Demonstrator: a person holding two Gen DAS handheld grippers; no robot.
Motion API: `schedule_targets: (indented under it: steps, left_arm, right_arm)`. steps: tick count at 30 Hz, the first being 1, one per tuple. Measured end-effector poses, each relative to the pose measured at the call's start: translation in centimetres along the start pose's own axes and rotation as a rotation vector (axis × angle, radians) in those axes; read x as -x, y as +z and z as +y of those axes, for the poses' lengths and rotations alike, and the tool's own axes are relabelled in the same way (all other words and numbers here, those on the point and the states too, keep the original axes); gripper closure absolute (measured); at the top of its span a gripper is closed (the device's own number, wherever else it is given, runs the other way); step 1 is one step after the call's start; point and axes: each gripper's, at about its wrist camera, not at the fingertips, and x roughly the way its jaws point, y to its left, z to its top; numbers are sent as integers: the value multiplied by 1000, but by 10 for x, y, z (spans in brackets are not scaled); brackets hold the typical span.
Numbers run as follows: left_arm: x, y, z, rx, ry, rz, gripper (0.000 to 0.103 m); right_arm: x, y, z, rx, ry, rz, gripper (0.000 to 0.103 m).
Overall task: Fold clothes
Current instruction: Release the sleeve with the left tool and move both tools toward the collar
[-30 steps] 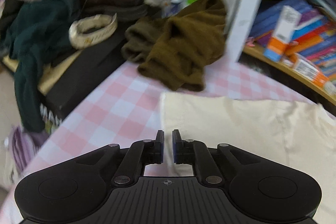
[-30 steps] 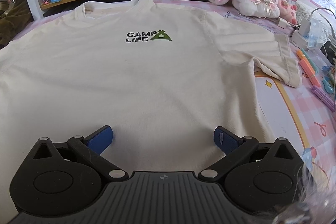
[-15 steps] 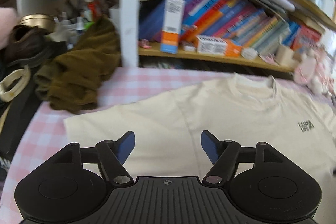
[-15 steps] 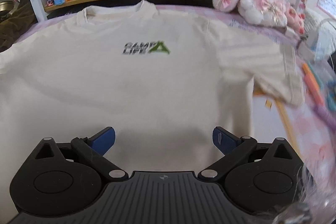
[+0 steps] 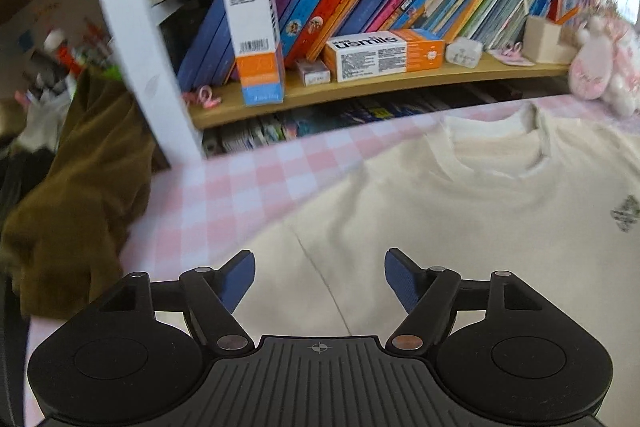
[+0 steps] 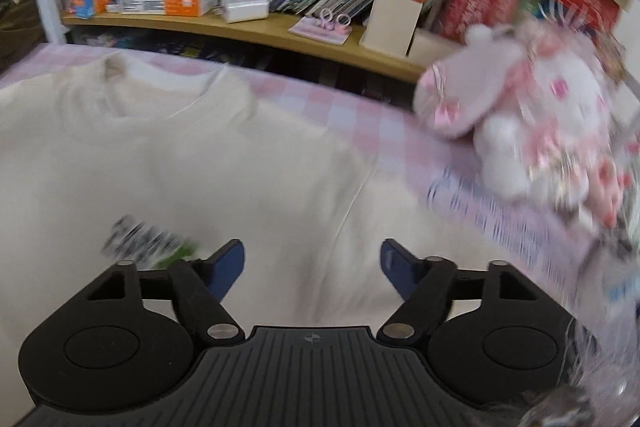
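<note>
Here the left wrist view alone shows the brown garment (image 5: 76, 211) heaped at the left edge of the pink checked tablecloth (image 5: 248, 187), beside the white shelf post (image 5: 136, 39), and an upright orange-and-white box (image 5: 256, 35) on the wooden shelf (image 5: 360, 87). Only the right wrist view shows the pink plush rabbit (image 6: 532, 123) in full, sitting near the shirt's far sleeve, and a blurred printed logo (image 6: 148, 243) just ahead of that gripper's left finger.

The cream T-shirt (image 5: 460, 211) lies flat on the tablecloth, collar toward the bookshelf. The left gripper (image 5: 320, 277) hangs over the shirt's shoulder seam with its blue fingers spread wide and nothing between them. The right gripper (image 6: 312, 267) is likewise wide apart and empty, above the shirt's (image 6: 240, 179) chest and other shoulder seam.
</note>
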Motion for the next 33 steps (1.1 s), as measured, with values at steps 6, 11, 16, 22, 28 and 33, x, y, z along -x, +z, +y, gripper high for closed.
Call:
schedule_targets:
  steps: [6,11,16,22,28,33]
  left_arm:
    - [-29,16,7,-30,14,-18,30]
    - [-54,26,6,-52,-6,16,30]
    - [-74,29,0,-104,-31,61,31]
    - [-78,28,9,-14,-153,67,75]
    - [-80,29,-7,-84,-113,41,96]
    - [-94,42,-3,-76,-75,44,96]
  right_arm:
    - [-42,39,-29,-34,22,18,50]
    - [-69,49,-39,-14,39,73,52]
    - [-75,49,-56,-92,109,97,54]
    - [-74,50,-59,-101,135,113,89]
    - [-79,54,-48,-48,89,80,96]
    - [-91,65,-45,-22,46,56,97]
